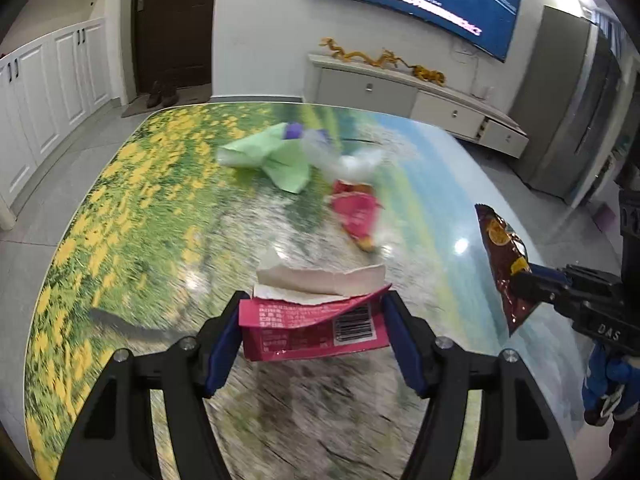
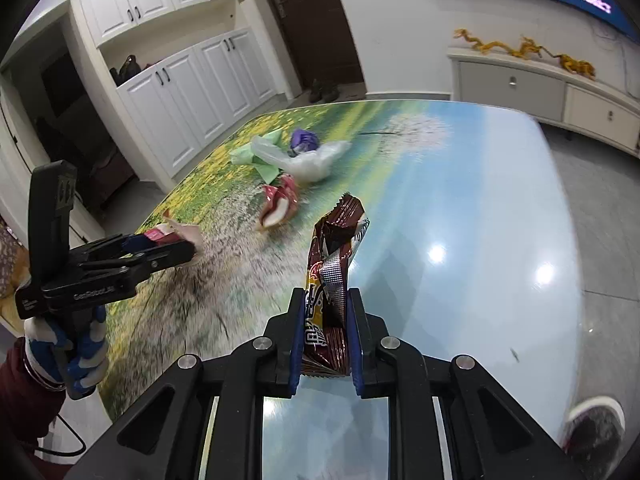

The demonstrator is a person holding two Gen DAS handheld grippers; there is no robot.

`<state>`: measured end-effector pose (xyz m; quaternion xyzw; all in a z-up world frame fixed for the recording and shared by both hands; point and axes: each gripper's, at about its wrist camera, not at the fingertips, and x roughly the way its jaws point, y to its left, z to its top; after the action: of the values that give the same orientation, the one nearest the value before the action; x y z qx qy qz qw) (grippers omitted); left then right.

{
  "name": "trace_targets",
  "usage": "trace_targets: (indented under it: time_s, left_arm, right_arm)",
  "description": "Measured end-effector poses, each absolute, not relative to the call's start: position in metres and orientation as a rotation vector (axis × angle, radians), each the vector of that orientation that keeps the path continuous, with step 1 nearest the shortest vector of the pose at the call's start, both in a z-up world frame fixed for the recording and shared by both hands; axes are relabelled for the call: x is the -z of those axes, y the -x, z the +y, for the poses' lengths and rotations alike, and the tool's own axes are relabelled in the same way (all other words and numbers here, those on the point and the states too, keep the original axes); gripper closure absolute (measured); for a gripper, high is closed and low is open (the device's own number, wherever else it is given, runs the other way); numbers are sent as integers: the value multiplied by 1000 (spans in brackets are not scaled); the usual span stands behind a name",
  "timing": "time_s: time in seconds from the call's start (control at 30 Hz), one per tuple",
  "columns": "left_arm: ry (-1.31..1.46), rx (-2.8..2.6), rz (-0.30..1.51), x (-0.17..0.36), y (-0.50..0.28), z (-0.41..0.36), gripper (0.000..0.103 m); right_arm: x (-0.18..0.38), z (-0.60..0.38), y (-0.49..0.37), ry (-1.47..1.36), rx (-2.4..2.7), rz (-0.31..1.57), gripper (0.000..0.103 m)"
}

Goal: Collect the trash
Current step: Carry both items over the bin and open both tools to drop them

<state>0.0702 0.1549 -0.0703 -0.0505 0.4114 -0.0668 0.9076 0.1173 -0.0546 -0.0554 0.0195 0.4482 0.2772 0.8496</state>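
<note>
A pink carton [image 1: 312, 332] with a torn white flap sits between the blue pads of my left gripper [image 1: 314, 300], which is shut on its two sides above the table. From the right wrist view that left gripper [image 2: 188, 248] appears at the left, in a gloved hand. My right gripper [image 2: 326, 294] is shut on a crumpled brown snack wrapper [image 2: 336, 240], which stands up out of the jaws. The left wrist view shows the wrapper [image 1: 502, 248] and right gripper [image 1: 520, 280] at the right edge.
On the flower-print table [image 1: 140, 200] lie a green bag [image 1: 276, 156], a clear plastic bottle with a purple cap [image 1: 320, 148] and a red wrapper [image 1: 358, 212]. Behind are white cupboards [image 2: 180, 92], a TV cabinet [image 1: 400, 92] and a fridge [image 1: 572, 100]. A shoe [image 2: 596, 420] is on the floor.
</note>
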Motion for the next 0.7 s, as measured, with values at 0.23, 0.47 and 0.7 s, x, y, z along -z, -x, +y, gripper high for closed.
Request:
trace_targets:
  time_s: [0.23, 0.47, 0.7]
  left_arm:
    - [77, 256, 826, 54, -58, 98, 38]
    - [21, 404, 828, 46, -60, 20, 38]
    - [-89, 589, 834, 37, -65, -89, 38]
  right_arm:
    - [47, -112, -81, -67, -449, 910, 84]
    - [44, -188, -53, -125, -278, 894, 84]
    - [65, -280, -30, -203, -54, 916, 84]
